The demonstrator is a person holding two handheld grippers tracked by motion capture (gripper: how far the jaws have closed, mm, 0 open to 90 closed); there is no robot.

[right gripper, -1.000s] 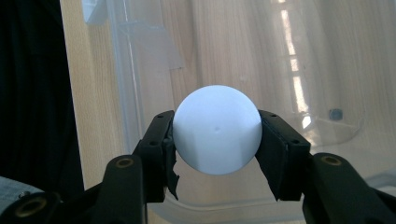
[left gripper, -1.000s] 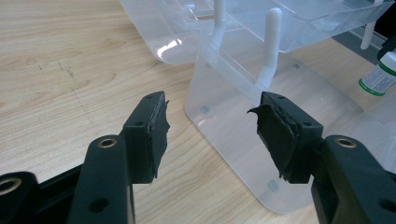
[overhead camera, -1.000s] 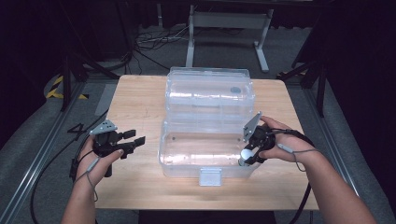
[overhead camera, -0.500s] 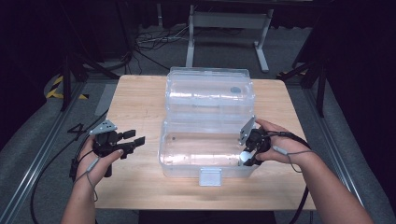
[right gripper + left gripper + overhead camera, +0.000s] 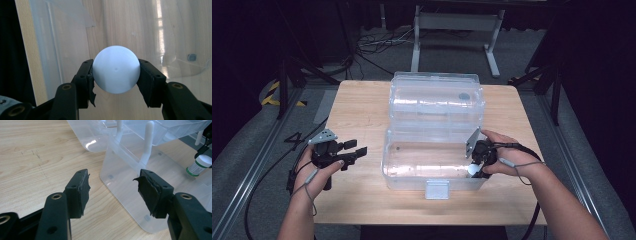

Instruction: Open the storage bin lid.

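Note:
A clear plastic box (image 5: 412, 177) stands in the middle of the wooden table (image 5: 357, 110), its lid (image 5: 437, 100) swung back. My right gripper (image 5: 476, 167) reaches down inside the box at its right end. It is shut on a small bottle (image 5: 116, 70) with a round white cap, gripped on both sides by the pads. From the left gripper view the bottle (image 5: 199, 165) shows a green band under its cap. My left gripper (image 5: 354, 152) hovers left of the box, open and empty, its jaws pointing at the box's left wall (image 5: 125, 195).
A white latch tab (image 5: 436, 189) sticks out from the box's near wall. The open lid lies behind the base. Cables trail from both grippers off the table's near corners. Bare wood lies left of and in front of the box.
The right gripper with the bottle has shifted a little toward the near side inside the box. The left gripper has stayed where it was.

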